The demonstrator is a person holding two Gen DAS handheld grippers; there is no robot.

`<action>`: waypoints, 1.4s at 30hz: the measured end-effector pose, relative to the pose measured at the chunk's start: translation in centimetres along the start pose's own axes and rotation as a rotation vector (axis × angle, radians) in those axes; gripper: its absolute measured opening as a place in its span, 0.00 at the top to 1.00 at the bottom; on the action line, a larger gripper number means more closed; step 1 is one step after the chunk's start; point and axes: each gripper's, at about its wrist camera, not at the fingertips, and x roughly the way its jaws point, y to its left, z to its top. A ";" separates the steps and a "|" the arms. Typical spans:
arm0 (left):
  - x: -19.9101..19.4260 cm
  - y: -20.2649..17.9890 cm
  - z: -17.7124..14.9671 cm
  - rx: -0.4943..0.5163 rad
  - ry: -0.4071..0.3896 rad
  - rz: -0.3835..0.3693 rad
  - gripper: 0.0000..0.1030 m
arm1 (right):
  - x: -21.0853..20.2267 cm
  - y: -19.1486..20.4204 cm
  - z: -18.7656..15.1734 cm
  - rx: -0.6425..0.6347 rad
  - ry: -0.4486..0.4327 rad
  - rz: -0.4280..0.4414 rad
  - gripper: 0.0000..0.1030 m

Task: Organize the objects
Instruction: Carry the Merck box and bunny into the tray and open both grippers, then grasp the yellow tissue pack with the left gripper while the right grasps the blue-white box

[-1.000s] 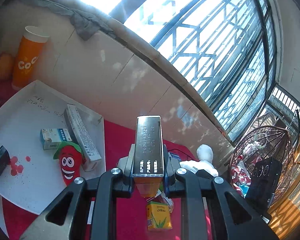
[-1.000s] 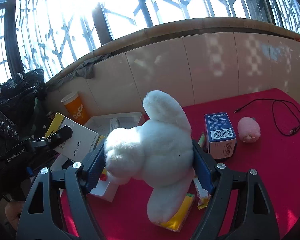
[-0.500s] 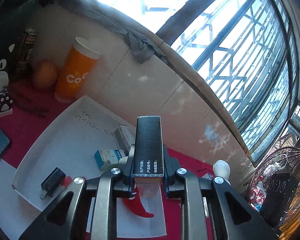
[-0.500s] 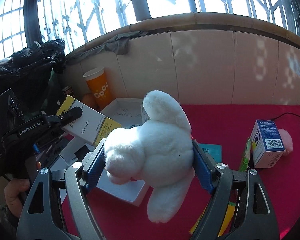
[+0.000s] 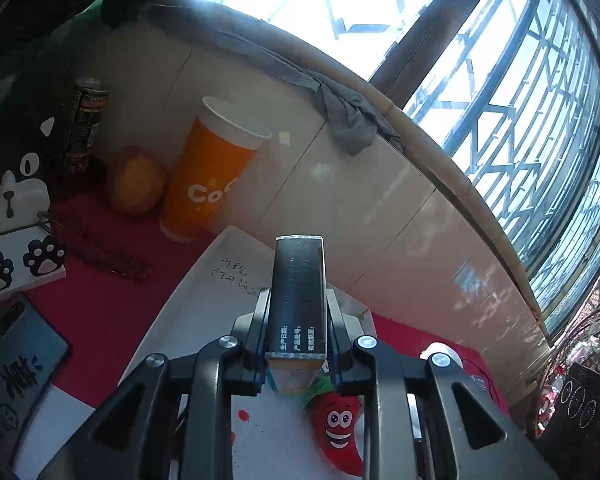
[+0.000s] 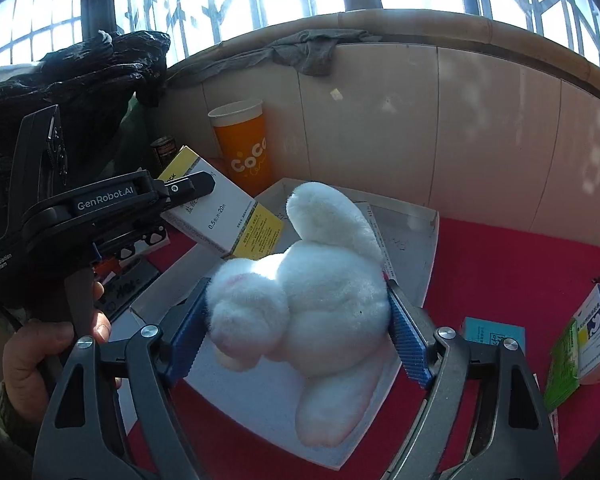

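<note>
White plush rabbit [image 6: 300, 300], clamped in the right tool [image 6: 298, 332], now hangs over the tray [image 6: 428, 236], having left the red counter [image 6: 500, 272]. The left tool [image 5: 296, 344] still grips a medicine box [image 5: 298, 300], closer to the orange cup [image 5: 208, 180].

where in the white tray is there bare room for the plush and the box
Bare floor shows in the white tray along its back wall, near the handwriting, and at the near corner under the white plush. By the chili toy it is crowded. Red cloth right of the tray is bare too.
</note>
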 end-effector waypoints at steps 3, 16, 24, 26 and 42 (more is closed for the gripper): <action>-0.5 0.6 -0.1 0.001 -0.026 0.077 0.00 | 2.1 0.7 -0.2 -0.036 0.038 0.002 0.09; -2.5 -2.6 -0.7 0.111 -0.076 0.149 0.00 | -2.1 -2.2 -1.0 0.053 -0.076 -0.052 0.00; -3.8 -6.3 -1.6 0.154 -0.077 0.064 0.00 | -5.3 -4.4 -1.4 0.121 -0.135 -0.102 0.00; -3.6 -7.4 -2.2 0.167 -0.061 0.031 0.00 | -5.8 -5.2 -1.6 0.140 -0.142 -0.120 0.00; 1.3 -19.2 -13.8 0.463 0.318 -0.189 0.00 | -10.8 -22.0 -5.0 0.386 -0.111 -0.487 0.00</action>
